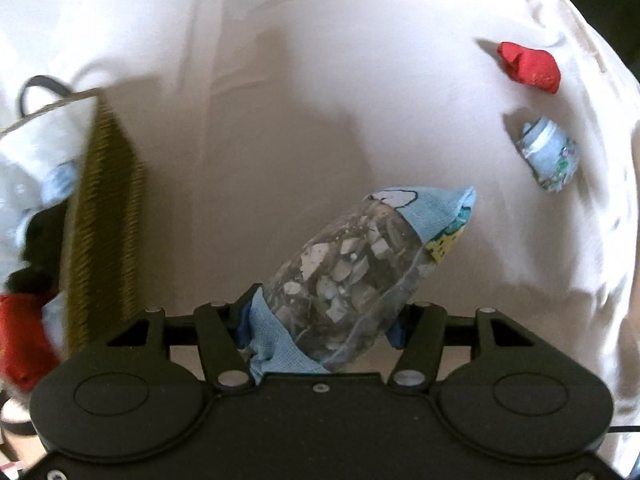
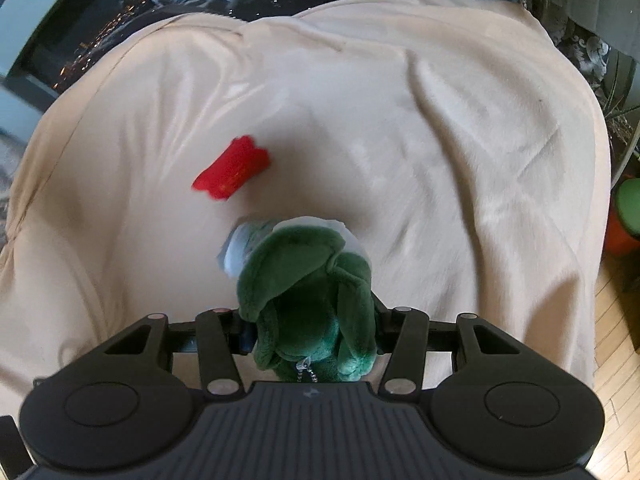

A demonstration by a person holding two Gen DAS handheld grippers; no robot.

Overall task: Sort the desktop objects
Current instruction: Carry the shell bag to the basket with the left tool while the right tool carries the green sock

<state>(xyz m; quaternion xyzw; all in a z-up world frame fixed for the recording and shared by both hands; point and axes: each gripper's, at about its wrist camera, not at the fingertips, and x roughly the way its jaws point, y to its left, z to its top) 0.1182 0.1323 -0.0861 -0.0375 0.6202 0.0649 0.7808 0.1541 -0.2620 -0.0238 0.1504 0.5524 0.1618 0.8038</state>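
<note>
Left gripper [image 1: 320,322]: closed onto a clear packet of pale fragments [image 1: 344,280] with blue printed cloth ends; the packet tilts up and away to the right, raised above the tabletop [image 1: 280,140].
Right gripper [image 2: 314,330]: clamped on a green plush toy [image 2: 312,300], held above the tabletop with a bead chain hanging at its near end.
Tabletop cover: cream cloth, wrinkled, draped over the edges.
Basket [image 1: 100,220]: woven, at the left edge in the left wrist view, lined in white, holding red, black and pale-blue items.
Blue-wrapped item [image 1: 548,154]: lying toward the right edge; in the right wrist view a pale item shows partly behind the plush toy.
Red cloth piece [image 1: 528,66]: lying beyond the blue-wrapped item, apart from it.
</note>
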